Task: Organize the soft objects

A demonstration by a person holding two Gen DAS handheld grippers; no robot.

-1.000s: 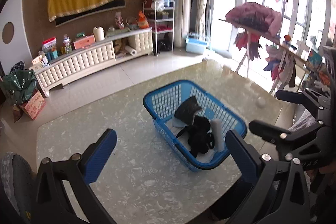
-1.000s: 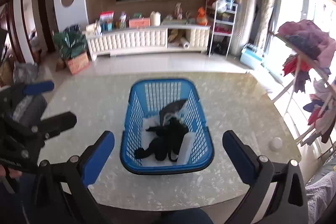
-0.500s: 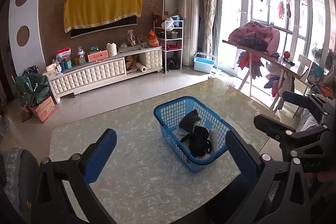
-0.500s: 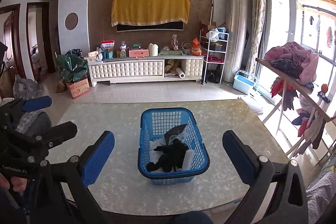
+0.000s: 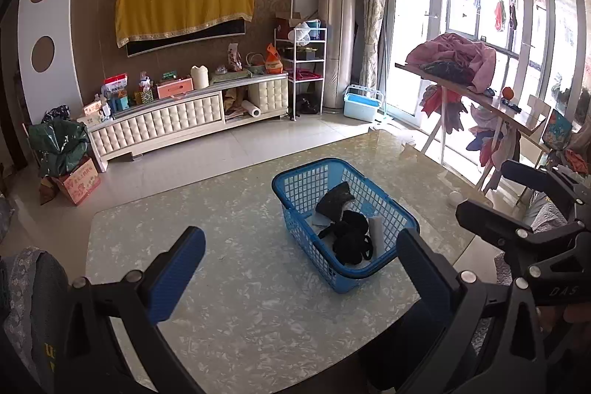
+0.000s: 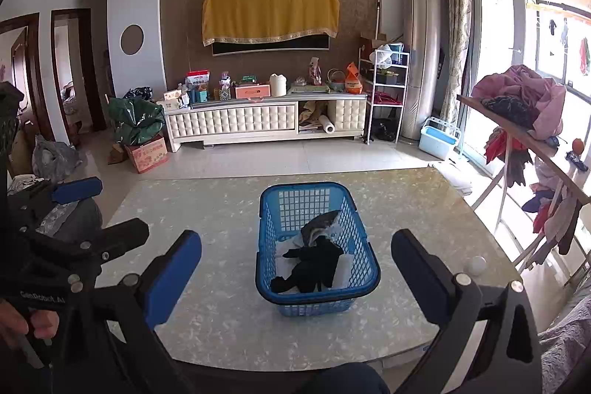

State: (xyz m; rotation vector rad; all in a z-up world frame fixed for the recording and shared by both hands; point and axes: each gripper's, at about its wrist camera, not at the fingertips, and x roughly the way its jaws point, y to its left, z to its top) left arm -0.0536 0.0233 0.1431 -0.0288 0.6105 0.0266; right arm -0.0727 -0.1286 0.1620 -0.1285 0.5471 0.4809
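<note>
A blue plastic basket (image 5: 295, 187) (image 6: 306, 198) stands on the marble-patterned table (image 5: 221, 246) (image 6: 207, 209). Inside it lie a black garment (image 5: 349, 239) (image 6: 314, 264), a grey-black cloth (image 5: 334, 200) (image 6: 319, 222) and white pieces (image 5: 376, 228) (image 6: 341, 270). My left gripper (image 5: 299, 268) hangs open well back from the basket, nothing between its blue pads. My right gripper (image 6: 295, 268) is open too, held near the table's front edge, empty. Each gripper shows at the side of the other's view: the right gripper (image 5: 491, 191), the left gripper (image 6: 99, 205).
A small white ball (image 5: 455, 198) (image 6: 476, 264) rests near the table's right edge. A wooden board (image 6: 517, 135) piled with clothes stands right. A white TV cabinet (image 6: 266, 120), shelf rack (image 6: 386, 91), green bag (image 6: 136, 120) and cardboard box (image 6: 147, 154) line the far wall.
Both grippers have pulled back and up from the basket, so it looks smaller and farther away. Both stay open and empty.
</note>
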